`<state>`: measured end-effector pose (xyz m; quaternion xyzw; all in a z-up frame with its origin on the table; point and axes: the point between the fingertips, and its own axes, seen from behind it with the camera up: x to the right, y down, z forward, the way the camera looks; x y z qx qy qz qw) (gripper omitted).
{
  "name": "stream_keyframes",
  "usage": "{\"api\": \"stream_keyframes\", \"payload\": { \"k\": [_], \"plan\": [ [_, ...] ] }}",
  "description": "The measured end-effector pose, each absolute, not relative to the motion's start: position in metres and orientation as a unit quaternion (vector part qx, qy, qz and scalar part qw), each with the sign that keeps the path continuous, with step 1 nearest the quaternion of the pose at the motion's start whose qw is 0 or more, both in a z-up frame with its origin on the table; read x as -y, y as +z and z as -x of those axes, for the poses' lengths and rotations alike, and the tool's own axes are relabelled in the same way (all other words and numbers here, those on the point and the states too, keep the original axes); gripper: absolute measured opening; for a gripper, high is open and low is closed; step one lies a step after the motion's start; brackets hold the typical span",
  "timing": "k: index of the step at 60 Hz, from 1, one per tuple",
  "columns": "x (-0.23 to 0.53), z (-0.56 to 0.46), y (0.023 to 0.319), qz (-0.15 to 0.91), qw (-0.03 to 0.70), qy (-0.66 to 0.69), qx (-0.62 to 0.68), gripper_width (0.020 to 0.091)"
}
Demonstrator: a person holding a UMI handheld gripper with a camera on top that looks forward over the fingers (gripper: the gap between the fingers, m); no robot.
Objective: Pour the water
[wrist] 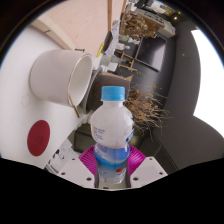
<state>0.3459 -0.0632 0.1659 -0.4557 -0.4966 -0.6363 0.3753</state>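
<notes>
1. I have the gripper clenched on a clear plastic water bottle with a blue cap and a pale label; both magenta pads press on its lower body, so the bottle stands upright between the fingers, cap up.
2. I judge the low grasp is there to leave the neck free and let the bottle swing forward about its base when I tip it.
3. Just beyond the bottle, up and to its left, is a white round ceramic cup. It appears to rest on the white worktop, though from this wide view its mouth seems turned toward the bottle, and I cannot tell its true tilt.
4. The cup is close to the bottle's cap but apart from it, which suits a short pour.
5. Left of the bottle, nearer to me than the cup, a flat red round disc lies on the worktop.
6. Right of and behind the bottle is a tangle of dry brown twigs.
7. The cap looks closed, so I judge no water has been poured yet.
</notes>
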Motion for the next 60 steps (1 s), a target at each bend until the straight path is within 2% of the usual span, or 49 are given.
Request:
{"api": "stream_keyframes", "payload": {
  "k": [7, 14, 22, 30, 38, 45, 60],
  "plan": [
    [0.058, -0.337, 0.162, 0.429, 0.363, -0.642, 0.522, 0.0346],
    [0.056, -0.333, 0.164, 0.442, 0.380, -0.628, 0.516, 0.0346],
    [0.060, -0.347, 0.166, 0.554, 0.442, -0.552, 0.440, 0.0351],
    [0.069, -0.357, 0.172, 0.680, 0.525, -0.412, 0.303, 0.0351],
    [0.079, -0.351, 0.154, 0.761, 0.578, -0.235, 0.178, 0.0353],
    [0.082, -0.342, 0.123, 0.793, 0.585, -0.118, 0.121, 0.0354],
    [0.079, -0.343, 0.065, 0.819, 0.572, -0.005, 0.040, 0.0371]
  ]
}}
